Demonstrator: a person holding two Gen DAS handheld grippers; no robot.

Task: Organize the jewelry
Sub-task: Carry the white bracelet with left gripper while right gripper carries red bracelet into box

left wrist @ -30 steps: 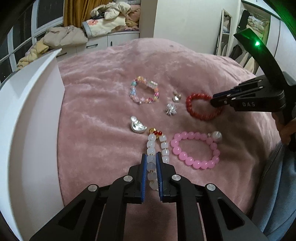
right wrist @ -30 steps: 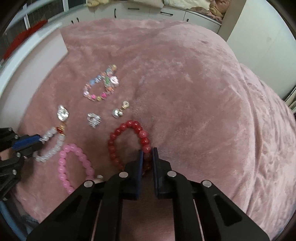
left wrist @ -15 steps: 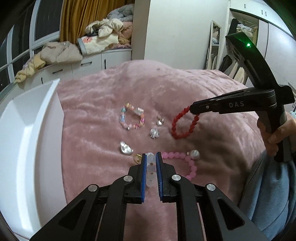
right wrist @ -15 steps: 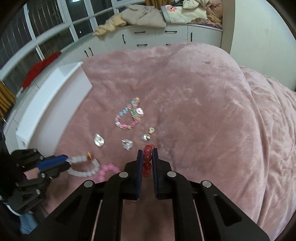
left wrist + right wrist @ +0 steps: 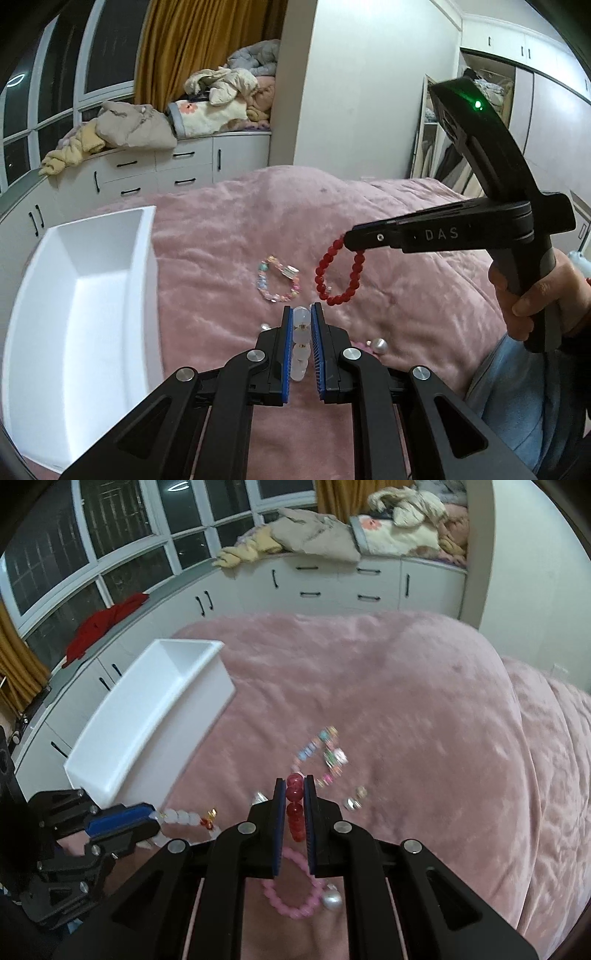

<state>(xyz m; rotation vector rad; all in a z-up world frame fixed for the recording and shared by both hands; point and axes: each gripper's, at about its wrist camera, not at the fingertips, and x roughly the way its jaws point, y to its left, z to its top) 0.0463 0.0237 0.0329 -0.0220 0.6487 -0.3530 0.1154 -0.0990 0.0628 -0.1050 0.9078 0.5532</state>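
My left gripper is shut on a white bead bracelet, lifted above the pink blanket; the same bracelet hangs from that gripper in the right wrist view. My right gripper is shut on a red bead bracelet, which dangles as a loop from it in the left wrist view. A multicoloured charm bracelet lies on the blanket. A pink bead bracelet with a silver ball lies below my right gripper. A white open box stands at the left.
Small silver charms and a silver piece lie on the blanket near the bracelets. A silver ball shows right of my left gripper. White cabinets with piled clothes and windows line the far side. A hand holds the right gripper.
Both grippers have risen off the blanket, each carrying its bracelet: the white one on the left, the red one on the right. Both views tilted up; the white box is now in fuller view.
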